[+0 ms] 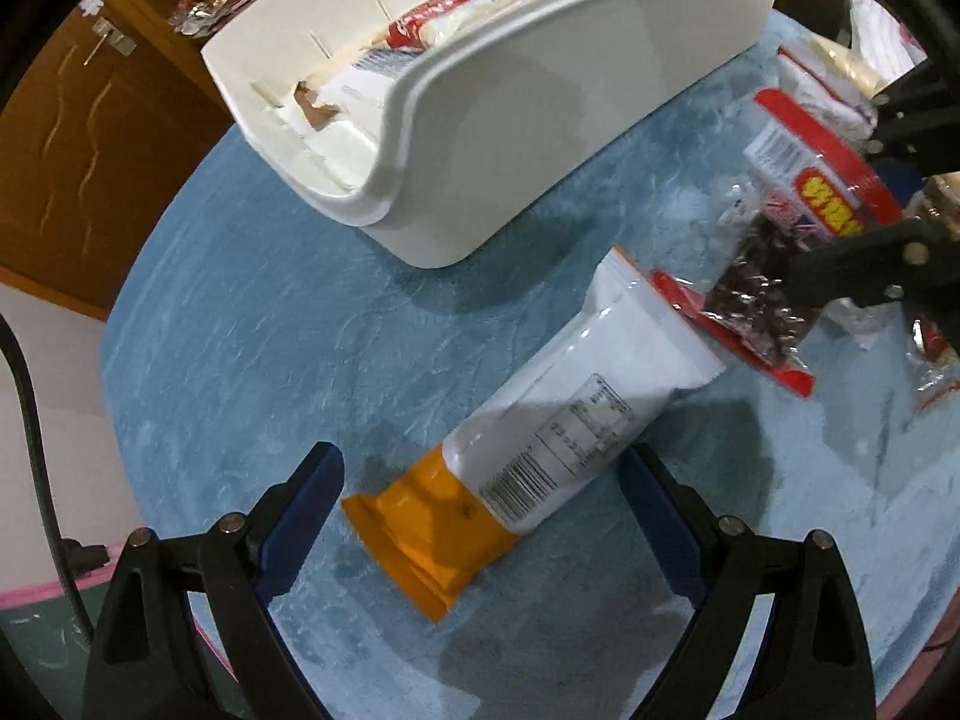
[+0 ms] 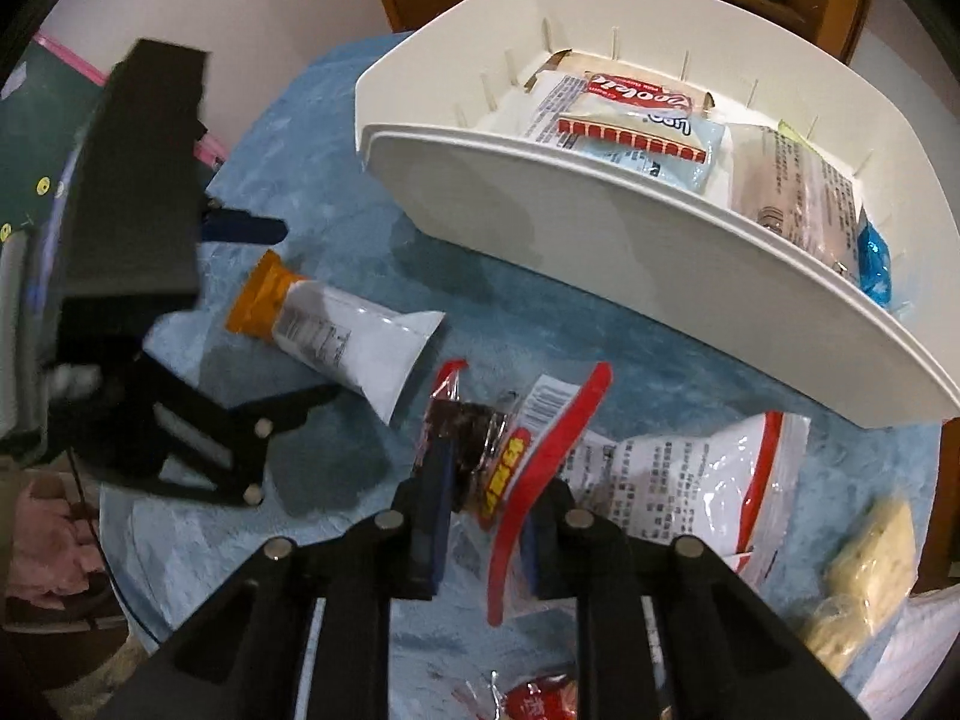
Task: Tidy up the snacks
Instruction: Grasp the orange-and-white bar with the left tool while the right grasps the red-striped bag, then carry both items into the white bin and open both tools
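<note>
- Right wrist view shows the right tool clamped on a clear red-edged snack bag, dark pieces inside. The hold is on thin, crinkled film near one end, so the bag could slip or swing out as it is carried.
- The bag's loose end hangs close to the white-and-orange packet and could drag it across the blue counter.
- The white bin has a tall curved front wall; a low carry would catch the bag on the rim.
- Left wrist view: the left tool stands wide open, straddling the orange end of the packet; its fingers seem clear of it, gripping nothing.
- Both tools work near each other and could collide.
- More snacks already lie in the bin; others lie loose on the counter.
</note>
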